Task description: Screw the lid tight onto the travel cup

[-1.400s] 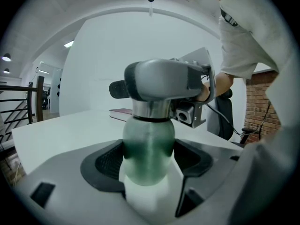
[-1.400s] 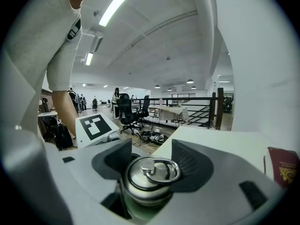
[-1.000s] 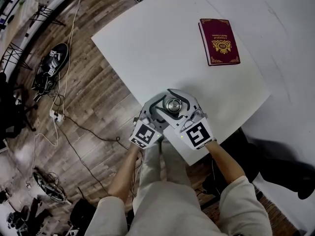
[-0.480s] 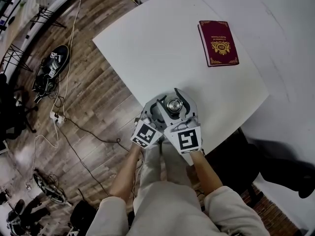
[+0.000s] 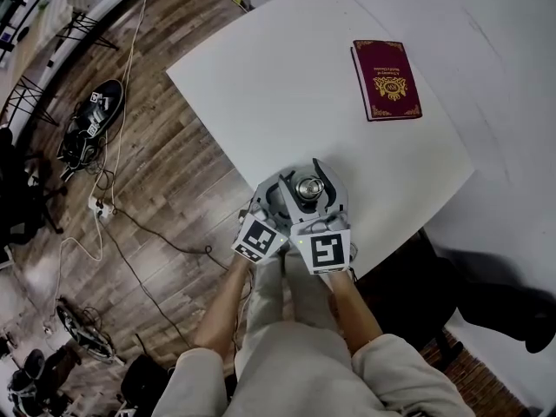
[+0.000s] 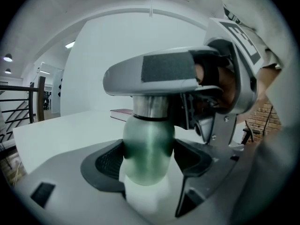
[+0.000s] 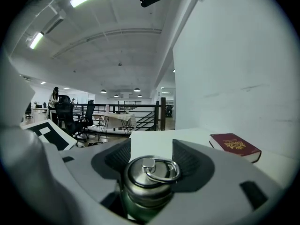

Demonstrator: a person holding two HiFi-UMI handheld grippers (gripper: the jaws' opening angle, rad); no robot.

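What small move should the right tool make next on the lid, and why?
Probably twist the right tool clockwise a little: its jaws grip the steel lid, and the left tool clamps the green cup upright, so the body should hold fixed while the lid tightens.

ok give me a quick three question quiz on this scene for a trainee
1. Fill in: the red book lies on the white ___.
2. True or false: the left gripper grips the green cup by its body.
3. What sits between the jaws of the right gripper?
A) a spoon
B) the steel lid
C) nothing

Key:
1. table
2. true
3. B
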